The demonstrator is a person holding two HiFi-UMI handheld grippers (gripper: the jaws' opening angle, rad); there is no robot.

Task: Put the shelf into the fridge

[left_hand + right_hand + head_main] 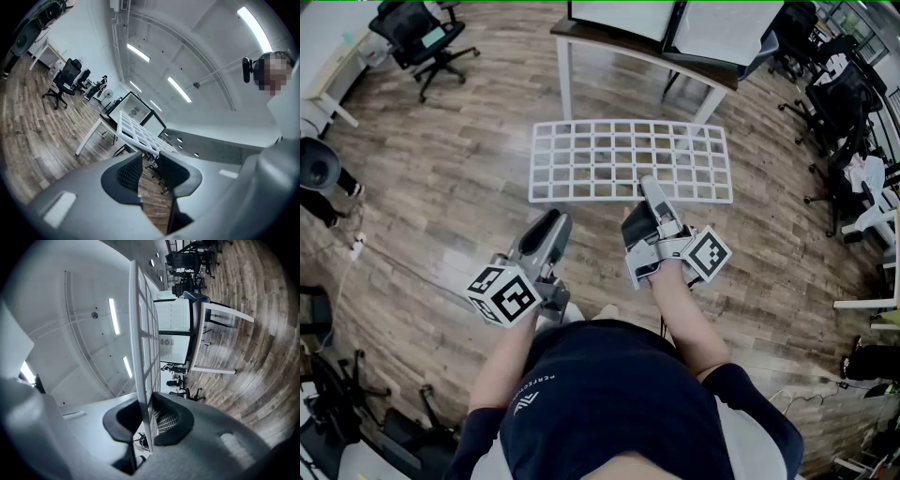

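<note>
The shelf (628,159) is a white wire grid held flat above the wooden floor, in front of the person. My right gripper (649,184) is shut on its near edge, a little right of the middle; in the right gripper view the shelf (140,352) runs edge-on between the jaws of the right gripper (147,420). My left gripper (551,221) hangs below and left of the shelf's near edge, apart from it. Its jaws stand slightly open in the left gripper view (150,174), with only floor between them and the shelf (140,133) beyond. No fridge is in view.
A white-legged table (581,42) stands just beyond the shelf. Office chairs stand at the far left (422,37) and along the right side (834,103). A cable and plug (356,248) lie on the floor to the left.
</note>
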